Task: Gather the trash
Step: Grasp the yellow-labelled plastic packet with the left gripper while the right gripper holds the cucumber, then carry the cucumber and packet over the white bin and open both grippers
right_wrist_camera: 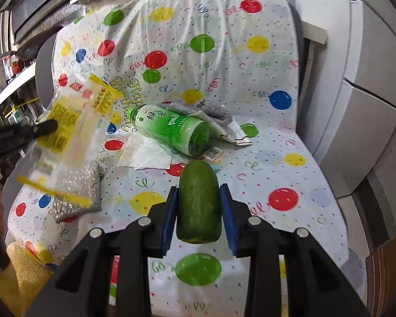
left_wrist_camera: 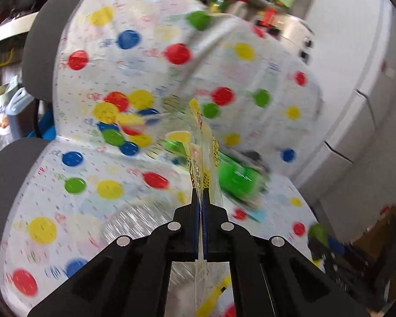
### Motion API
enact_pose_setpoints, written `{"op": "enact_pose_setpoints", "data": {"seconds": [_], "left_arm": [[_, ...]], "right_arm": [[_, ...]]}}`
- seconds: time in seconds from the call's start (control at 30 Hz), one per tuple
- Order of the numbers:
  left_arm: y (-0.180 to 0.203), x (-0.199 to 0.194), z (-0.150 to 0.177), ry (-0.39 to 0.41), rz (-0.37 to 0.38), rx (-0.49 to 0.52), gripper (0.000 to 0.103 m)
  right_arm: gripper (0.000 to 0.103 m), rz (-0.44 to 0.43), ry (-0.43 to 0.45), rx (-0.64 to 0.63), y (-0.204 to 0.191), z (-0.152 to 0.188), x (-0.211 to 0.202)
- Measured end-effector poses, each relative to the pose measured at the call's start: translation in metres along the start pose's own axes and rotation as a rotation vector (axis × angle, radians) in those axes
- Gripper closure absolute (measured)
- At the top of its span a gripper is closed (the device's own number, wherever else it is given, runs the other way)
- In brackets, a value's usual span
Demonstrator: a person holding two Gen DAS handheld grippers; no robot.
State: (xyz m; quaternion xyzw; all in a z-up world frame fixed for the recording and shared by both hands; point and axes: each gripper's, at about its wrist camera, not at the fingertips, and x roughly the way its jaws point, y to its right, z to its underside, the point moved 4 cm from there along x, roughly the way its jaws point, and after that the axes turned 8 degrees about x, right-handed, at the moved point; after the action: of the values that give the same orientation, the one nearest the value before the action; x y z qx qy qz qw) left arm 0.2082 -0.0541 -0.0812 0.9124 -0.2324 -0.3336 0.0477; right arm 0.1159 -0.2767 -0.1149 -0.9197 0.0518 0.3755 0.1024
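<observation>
My left gripper (left_wrist_camera: 202,194) is shut on a clear plastic wrapper with yellow print (left_wrist_camera: 202,142), held in the air above the chair seat. In the right wrist view the same wrapper (right_wrist_camera: 71,121) hangs at the left from the left gripper (right_wrist_camera: 46,126). My right gripper (right_wrist_camera: 199,198) is shut on a green avocado-like fruit (right_wrist_camera: 199,203) above the seat. A green tea bottle (right_wrist_camera: 171,129) lies on its side mid-seat, over white tissue paper (right_wrist_camera: 147,154). A silver scouring pad (right_wrist_camera: 79,195) lies at the left.
The chair is covered by a balloon-print plastic sheet (right_wrist_camera: 277,158). A grey cloth and a torn white packet (right_wrist_camera: 232,132) lie behind the bottle. White cabinets (right_wrist_camera: 369,105) stand to the right. A yellow towel (right_wrist_camera: 21,277) and a cardboard box corner (right_wrist_camera: 390,264) sit at the lower edges.
</observation>
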Motion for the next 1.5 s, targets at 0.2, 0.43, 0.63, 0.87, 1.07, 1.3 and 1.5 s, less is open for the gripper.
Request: {"op": "enact_pose_setpoints", "data": {"seconds": [0.2, 0.43, 0.63, 0.87, 1.07, 1.3, 1.5], "left_arm": [[0.051, -0.005, 0.040, -0.034, 0.077, 0.059, 0.101], [0.108, -0.004, 0.060, -0.061, 0.171, 0.131, 0.101], [0.177, 0.000, 0.064, -0.049, 0.277, 0.227, 0.101], [0.279, 0.025, 0.090, -0.097, 0.412, 0.359, 0.101], [0.354, 0.056, 0.128, -0.162, 0.504, 0.458, 0.101], [0.417, 0.099, 0.165, -0.250, 0.557, 0.545, 0.101], [0.441, 0.140, 0.183, -0.339, 0.552, 0.562, 0.093]], "right_arm": [[0.071, 0.026, 0.001, 0.036, 0.026, 0.017, -0.030], [0.071, 0.087, 0.027, 0.121, 0.076, 0.034, -0.066], [0.071, 0.181, 0.063, 0.203, 0.135, 0.051, -0.103], [0.071, 0.308, 0.073, 0.322, 0.213, 0.087, -0.137], [0.071, 0.401, 0.070, 0.429, 0.272, 0.127, -0.157], [0.071, 0.426, 0.021, 0.541, 0.324, 0.161, -0.142], [0.071, 0.405, -0.017, 0.605, 0.357, 0.168, -0.110]]}}
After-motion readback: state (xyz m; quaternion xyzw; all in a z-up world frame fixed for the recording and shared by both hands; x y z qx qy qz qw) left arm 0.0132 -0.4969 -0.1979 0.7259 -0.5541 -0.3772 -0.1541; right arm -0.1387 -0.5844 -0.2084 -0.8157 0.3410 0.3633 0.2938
